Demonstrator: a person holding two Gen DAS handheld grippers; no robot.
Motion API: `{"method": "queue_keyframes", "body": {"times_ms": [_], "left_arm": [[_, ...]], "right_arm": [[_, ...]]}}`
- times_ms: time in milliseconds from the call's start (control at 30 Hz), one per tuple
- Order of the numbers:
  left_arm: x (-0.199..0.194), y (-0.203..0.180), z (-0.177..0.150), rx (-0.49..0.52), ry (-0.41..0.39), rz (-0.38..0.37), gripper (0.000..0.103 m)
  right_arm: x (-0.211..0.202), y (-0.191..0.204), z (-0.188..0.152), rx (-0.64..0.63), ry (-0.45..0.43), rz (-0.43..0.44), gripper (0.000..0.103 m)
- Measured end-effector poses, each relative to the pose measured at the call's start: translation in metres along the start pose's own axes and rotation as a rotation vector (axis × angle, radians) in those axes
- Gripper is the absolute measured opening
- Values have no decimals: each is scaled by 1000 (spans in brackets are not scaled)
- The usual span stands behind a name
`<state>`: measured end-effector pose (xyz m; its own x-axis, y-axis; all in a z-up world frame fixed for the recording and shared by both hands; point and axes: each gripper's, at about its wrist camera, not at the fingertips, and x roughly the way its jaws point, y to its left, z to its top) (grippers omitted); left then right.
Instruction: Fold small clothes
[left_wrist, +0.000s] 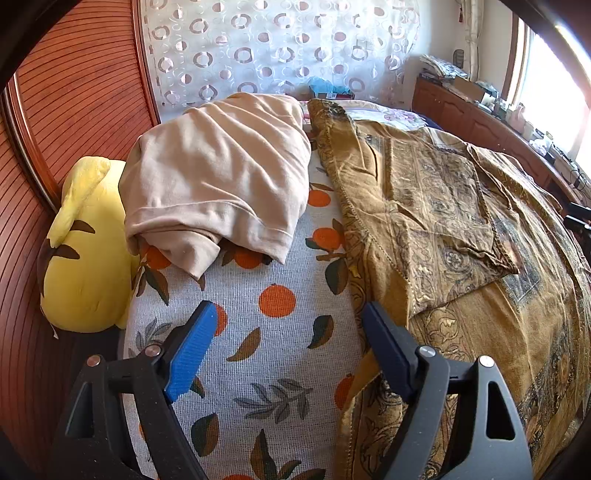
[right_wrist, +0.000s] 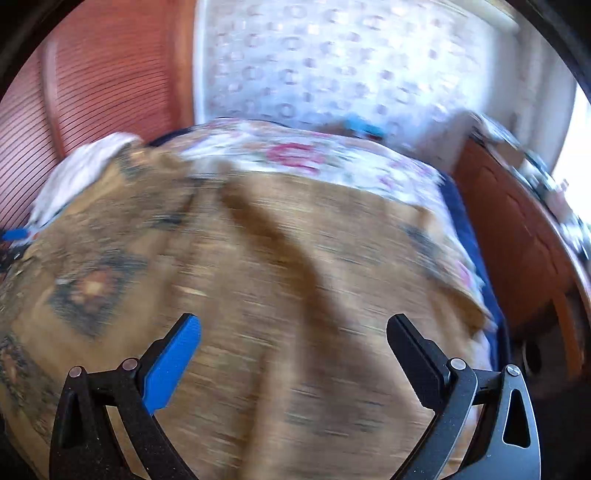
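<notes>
Beige garment (left_wrist: 218, 177) lies crumpled at eleven o'clock on the bed, both the left gripper (left_wrist: 288, 343) and right gripper (right_wrist: 293, 354) wide open and empty; its loose folds could snag.

Left gripper (left_wrist: 288, 314): black plastic finger arms, triangular cutouts, silver round pivot screws, ribbed blue pads (left_wrist: 190, 354). Right gripper (right_wrist: 293, 326): same build, black arms, blue pad, silver screws.

Bare orange-print sheet (left_wrist: 273, 332) between beige garment (left_wrist: 218, 177), gold cover (left_wrist: 461, 258)
</notes>
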<state>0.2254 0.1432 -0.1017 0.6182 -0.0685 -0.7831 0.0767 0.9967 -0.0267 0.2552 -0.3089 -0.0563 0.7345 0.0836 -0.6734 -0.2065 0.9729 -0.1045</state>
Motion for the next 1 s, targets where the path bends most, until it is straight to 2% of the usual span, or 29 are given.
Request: {"method": "queue_keyframes", "body": {"times_ms": [133, 267, 333, 400, 600, 733, 933, 1000], "left_arm": [[0, 0, 0, 0, 0, 0, 82], [-2, 1, 3, 3, 9, 25, 82], [-8, 2, 10, -16, -12, 48, 82], [-23, 1, 21, -39, -68, 44, 82], [-46, -21, 47, -44, -148, -45, 82], [-43, -49, 55, 2, -153, -95, 82], [-17, -91, 53, 86, -115, -136, 82], [-9, -100, 48, 105, -97, -141, 82]], "right_arm": [[-4, -70, -17, 133, 13, -44, 100], [3, -122, -29, 255, 37, -40, 97], [8, -132, -30, 287, 47, -11, 95], [20, -140, -28, 312, 57, 28, 93], [54, -169, -16, 438, 102, 194, 85], [67, -183, -16, 484, 120, 229, 83], [79, -190, -2, 515, 135, 255, 80], [77, -192, -2, 547, 133, 260, 75]]}}
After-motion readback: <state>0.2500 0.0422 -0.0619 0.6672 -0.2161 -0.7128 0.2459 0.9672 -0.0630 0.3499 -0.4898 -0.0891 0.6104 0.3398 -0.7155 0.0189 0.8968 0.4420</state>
